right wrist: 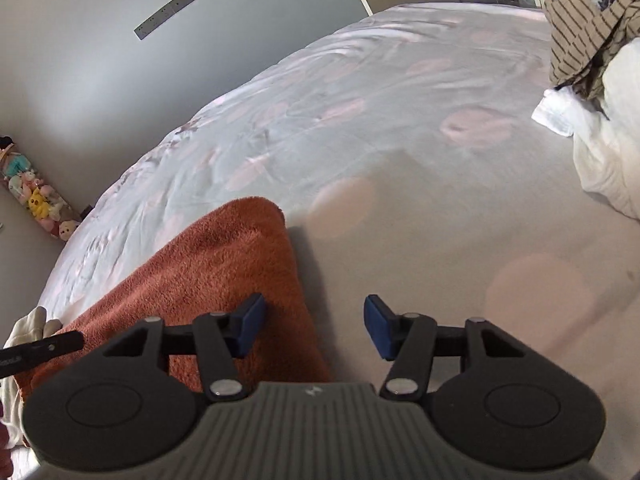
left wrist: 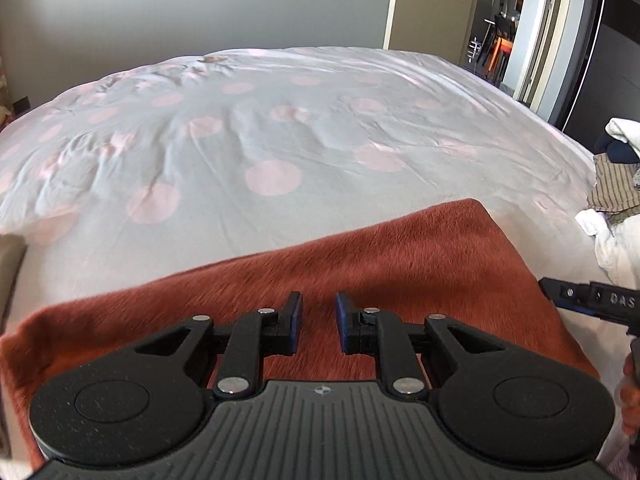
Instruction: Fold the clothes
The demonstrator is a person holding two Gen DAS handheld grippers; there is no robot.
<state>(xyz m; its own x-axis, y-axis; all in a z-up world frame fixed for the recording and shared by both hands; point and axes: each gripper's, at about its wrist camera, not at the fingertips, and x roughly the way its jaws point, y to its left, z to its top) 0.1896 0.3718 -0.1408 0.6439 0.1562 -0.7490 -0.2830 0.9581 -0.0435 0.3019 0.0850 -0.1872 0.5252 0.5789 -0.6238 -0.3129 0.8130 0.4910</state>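
My left hand-held gripper (left wrist: 318,322) tilts down over the rust towel (left wrist: 360,256), jaws narrow, empty; my right hand-held gripper (right wrist: 316,330) gapes wide over the bed (right wrist: 400,200).

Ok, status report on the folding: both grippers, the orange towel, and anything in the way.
Left gripper open, narrow gap, empty, over orange towel. Right gripper open, empty, at the towel's edge. Towel flat on bed. Clothes pile off to the side, clear.

Open bedspread (left wrist: 280,140) ahead, clothes pile (right wrist: 600,80) blocking the right edge, rust towel (left wrist: 360,264) underneath
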